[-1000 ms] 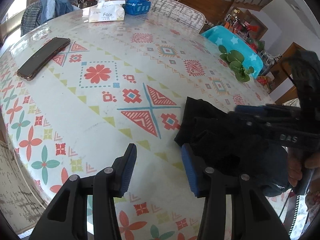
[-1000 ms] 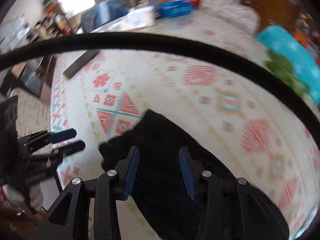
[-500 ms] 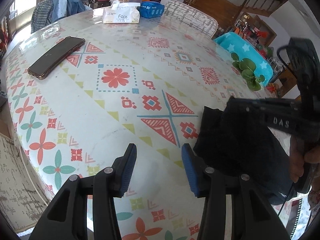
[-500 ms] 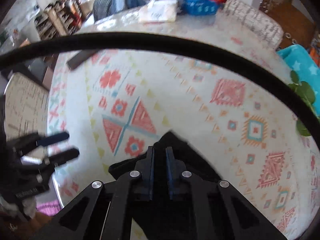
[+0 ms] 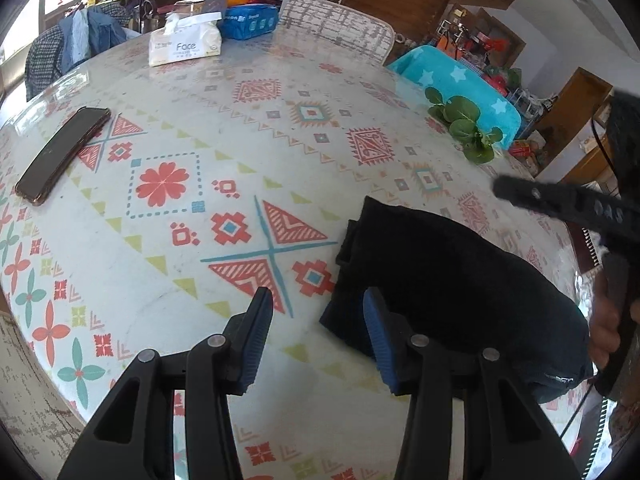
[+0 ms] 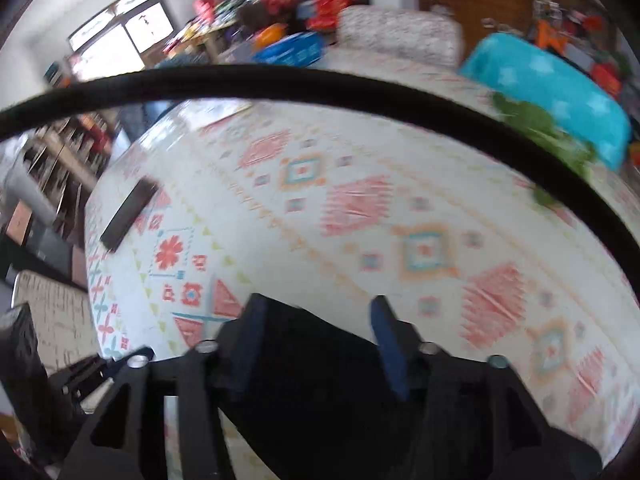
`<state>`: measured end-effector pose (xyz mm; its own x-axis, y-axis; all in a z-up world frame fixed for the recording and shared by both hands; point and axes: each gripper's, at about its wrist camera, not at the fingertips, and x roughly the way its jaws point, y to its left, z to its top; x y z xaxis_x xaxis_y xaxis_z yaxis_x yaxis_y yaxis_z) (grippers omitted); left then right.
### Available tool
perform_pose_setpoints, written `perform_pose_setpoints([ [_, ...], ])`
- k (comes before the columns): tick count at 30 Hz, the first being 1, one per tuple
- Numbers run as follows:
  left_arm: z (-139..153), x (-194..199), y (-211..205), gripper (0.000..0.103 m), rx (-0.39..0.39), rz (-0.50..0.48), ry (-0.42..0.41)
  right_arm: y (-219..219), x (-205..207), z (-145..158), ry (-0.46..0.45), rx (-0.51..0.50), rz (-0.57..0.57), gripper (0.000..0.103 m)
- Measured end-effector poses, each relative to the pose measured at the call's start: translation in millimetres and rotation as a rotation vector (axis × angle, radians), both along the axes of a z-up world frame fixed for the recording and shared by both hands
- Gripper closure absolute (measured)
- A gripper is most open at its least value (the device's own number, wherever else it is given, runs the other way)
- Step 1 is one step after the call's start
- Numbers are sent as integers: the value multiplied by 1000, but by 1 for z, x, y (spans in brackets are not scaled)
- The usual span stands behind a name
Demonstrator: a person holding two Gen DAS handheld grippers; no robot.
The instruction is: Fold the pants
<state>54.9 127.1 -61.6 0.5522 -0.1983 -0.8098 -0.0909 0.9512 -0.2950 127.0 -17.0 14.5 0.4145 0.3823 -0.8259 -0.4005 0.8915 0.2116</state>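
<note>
- Pants: one pair of black fabric pants point(image 5: 452, 280), folded into a compact bundle, lies on the round table with the patterned cloth of red, teal and yellow shapes point(image 5: 240, 152), near the edge closest to me.
- My left gripper point(image 5: 318, 336) is spread wide, blue pads apart, holding nothing; the right-hand pad sits over the bundle's near left corner, but I cannot tell whether it touches the fabric.
- My right gripper point(image 6: 316, 338) is likewise wide open and empty, hovering above the pants point(image 6: 312, 380), which fill the space between and below its fingers.
- Only the left wrist view gives me a sharp picture: one dark smartphone point(image 5: 64, 152) lying flat at the far left, one white tissue pack printed "Face" point(image 5: 186, 42) at the far side, one blue packet point(image 5: 248, 20) just behind it, and one bunch of green leaves point(image 5: 464, 128) at the right rim.
- That view also shows the right gripper point(image 5: 520, 194) from the side, above the bundle, with my hand point(image 5: 608, 320) on its handle, cut off by the frame.
- The right wrist view is blurred; I can make out the phone point(image 6: 128, 212) as a dark bar and the greens point(image 6: 556, 136) as a smear.
- A black cable point(image 6: 320, 84) arcs across that view and hides a strip of the table.
- The near end of the pants is hidden under the right gripper's body there.
</note>
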Motion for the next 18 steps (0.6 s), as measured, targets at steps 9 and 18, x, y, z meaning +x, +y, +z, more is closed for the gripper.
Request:
perform_pose_setpoints([
  [9,-4,47,-89,51,146,-187,-39,-192,-98,-58,131,-216,-471,41],
  [18,-39,43,-121,51,336,-270,25,-242,-169,-85,178,-224,-596,41],
])
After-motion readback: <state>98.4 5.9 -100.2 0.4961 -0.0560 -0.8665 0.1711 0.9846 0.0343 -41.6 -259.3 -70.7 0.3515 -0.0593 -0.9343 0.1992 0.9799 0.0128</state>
